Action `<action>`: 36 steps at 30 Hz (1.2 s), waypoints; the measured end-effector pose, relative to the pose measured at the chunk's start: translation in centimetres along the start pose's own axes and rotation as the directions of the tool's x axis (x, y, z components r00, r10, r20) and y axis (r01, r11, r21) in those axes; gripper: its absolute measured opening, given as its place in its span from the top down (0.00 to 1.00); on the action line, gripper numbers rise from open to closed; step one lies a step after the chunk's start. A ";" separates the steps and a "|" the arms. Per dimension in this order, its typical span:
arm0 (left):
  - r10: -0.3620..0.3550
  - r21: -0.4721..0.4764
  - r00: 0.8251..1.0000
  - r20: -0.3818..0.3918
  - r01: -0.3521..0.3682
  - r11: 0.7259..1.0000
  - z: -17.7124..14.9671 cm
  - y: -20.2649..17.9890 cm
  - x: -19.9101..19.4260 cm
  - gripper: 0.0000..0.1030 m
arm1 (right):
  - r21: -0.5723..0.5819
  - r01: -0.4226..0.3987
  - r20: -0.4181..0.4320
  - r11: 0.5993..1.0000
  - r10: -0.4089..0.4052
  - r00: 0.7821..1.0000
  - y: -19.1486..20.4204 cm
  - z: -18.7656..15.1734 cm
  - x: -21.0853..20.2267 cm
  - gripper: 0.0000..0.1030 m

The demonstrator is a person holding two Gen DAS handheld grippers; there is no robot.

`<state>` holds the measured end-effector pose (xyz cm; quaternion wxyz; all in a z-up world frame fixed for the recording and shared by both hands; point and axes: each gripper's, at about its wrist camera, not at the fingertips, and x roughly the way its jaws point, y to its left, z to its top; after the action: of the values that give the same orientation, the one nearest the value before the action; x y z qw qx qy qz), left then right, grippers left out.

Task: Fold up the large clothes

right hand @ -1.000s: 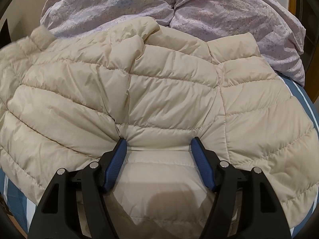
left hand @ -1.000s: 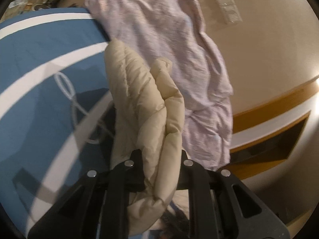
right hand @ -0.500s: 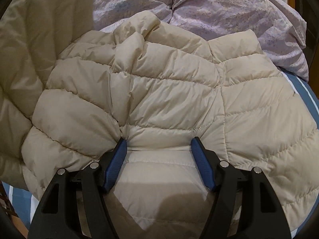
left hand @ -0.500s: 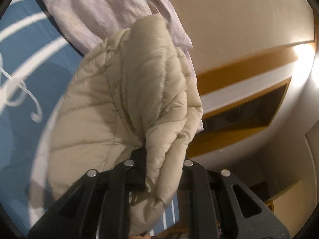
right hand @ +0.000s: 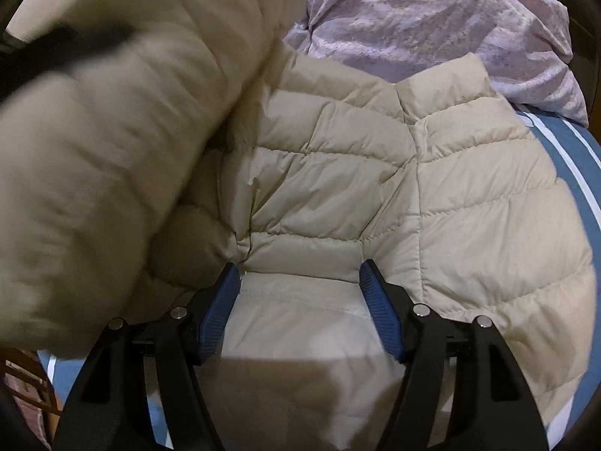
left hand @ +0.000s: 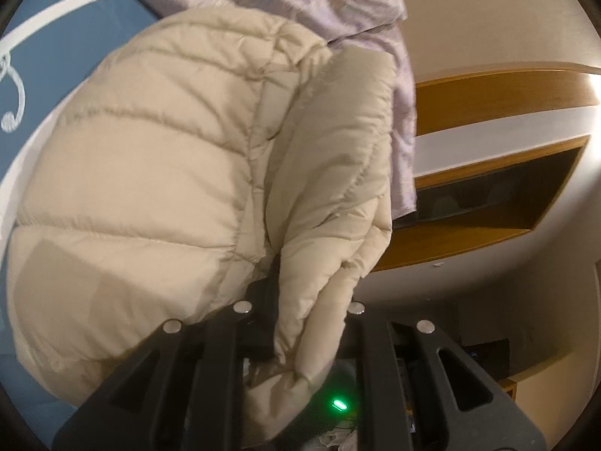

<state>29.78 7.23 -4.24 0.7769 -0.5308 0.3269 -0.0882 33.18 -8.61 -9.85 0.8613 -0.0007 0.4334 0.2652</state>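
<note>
Bedroom, prob. a home or hotel rm. Blue bedspread w/ white stripes at upper left of left view, crumpled lilac duvet at top of right view. Beige wall upper right, wood-trimmed shelf niche mid right. Warm indoor light at far right edge.

Cream quilted puffer jacket, spread flat (one side lifted, blurred)
</note>
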 end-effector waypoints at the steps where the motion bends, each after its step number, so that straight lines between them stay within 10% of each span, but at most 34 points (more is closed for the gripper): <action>1: 0.015 -0.005 1.000 0.001 -0.015 1.000 -0.1 0.1 0.6 0.85 | 0.001 -0.003 0.002 1.000 0.003 1.000 -0.4 -0.2 -0.6 0.35; 16: 0.124 -0.014 0.992 -0.005 -0.124 0.992 -1.8 0.1 5.3 0.85 | 0.055 0.008 0.009 0.998 -0.009 1.000 -5.9 -3.5 -6.0 0.35; 26: 0.094 0.066 0.985 -0.143 -0.085 0.994 -4.7 -4.7 9.5 0.83 | 0.110 -0.006 0.012 0.994 0.004 1.000 -7.2 -3.5 -5.3 0.35; 36: 0.125 0.096 0.983 -0.133 -0.113 0.989 -2.7 -6.7 6.7 0.41 | 0.138 -0.016 0.019 0.990 0.013 1.000 -7.7 -3.5 -5.4 0.35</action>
<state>34.73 -0.89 -1.68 0.7788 -0.4682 0.4069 -0.0926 31.46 -18.46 -9.75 0.8612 0.0647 0.4429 0.2407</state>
